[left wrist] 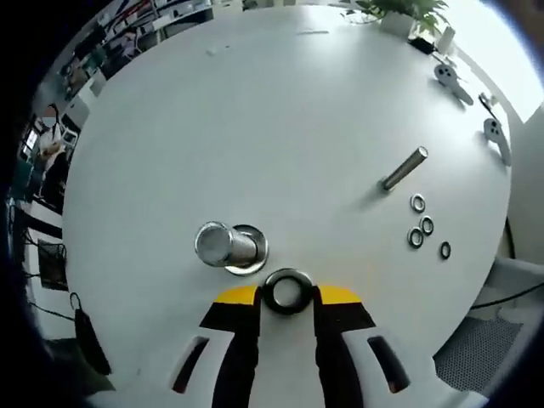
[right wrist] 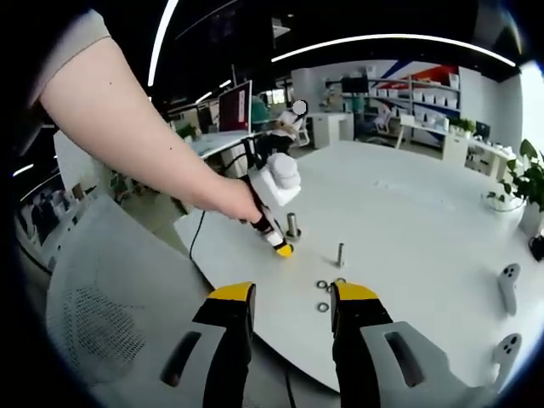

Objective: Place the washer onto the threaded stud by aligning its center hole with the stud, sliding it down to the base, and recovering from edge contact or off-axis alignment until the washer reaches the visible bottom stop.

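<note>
I have the left hand-held gripper [left wrist: 287, 299] pinching the dark steel ring washer [left wrist: 287, 291]; the upright silver threaded stud [left wrist: 224, 245] stands just beside, at ten o'clock. Right hand-held gripper [right wrist: 293, 299] is spread, well apart.

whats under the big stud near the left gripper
The stud stands on a flat round metal base resting on the white table. The stud leans across the base in this view and hides most of it. The held washer in the left gripper sits beside it.

Black tool [left wrist: 288, 299] jaws, yellow tips, perhaps slotted.
</note>
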Action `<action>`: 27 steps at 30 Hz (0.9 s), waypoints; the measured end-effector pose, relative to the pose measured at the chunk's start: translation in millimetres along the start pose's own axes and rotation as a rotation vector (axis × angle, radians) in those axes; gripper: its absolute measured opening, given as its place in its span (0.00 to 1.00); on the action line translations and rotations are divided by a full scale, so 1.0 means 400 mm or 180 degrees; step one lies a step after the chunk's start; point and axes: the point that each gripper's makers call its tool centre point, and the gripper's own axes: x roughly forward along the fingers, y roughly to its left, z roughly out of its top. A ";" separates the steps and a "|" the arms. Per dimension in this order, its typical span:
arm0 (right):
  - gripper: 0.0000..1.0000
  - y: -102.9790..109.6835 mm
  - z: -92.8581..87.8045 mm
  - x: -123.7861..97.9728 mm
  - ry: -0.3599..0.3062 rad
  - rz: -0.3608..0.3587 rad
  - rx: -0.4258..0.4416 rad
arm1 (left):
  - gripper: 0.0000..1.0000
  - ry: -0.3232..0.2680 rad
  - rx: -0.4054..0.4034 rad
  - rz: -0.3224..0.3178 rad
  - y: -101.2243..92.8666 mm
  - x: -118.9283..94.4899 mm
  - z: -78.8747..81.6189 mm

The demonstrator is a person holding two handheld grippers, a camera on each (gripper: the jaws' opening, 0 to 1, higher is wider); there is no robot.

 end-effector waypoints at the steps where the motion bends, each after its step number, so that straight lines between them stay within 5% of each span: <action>1: 0.37 0.000 0.000 0.000 0.0001 0.0000 0.0002 | 0.21 0.0025 -0.0019 0.0016 0.002 0.000 0.002; 10: 0.37 -0.003 -0.002 0.001 0.0015 -0.0013 0.0005 | 0.21 0.0354 0.0132 -0.0024 0.003 0.000 0.004; 27: 0.37 -0.006 -0.002 0.000 0.0011 -0.0024 0.0011 | 0.19 0.0193 0.0309 -0.0075 -0.012 -0.001 0.009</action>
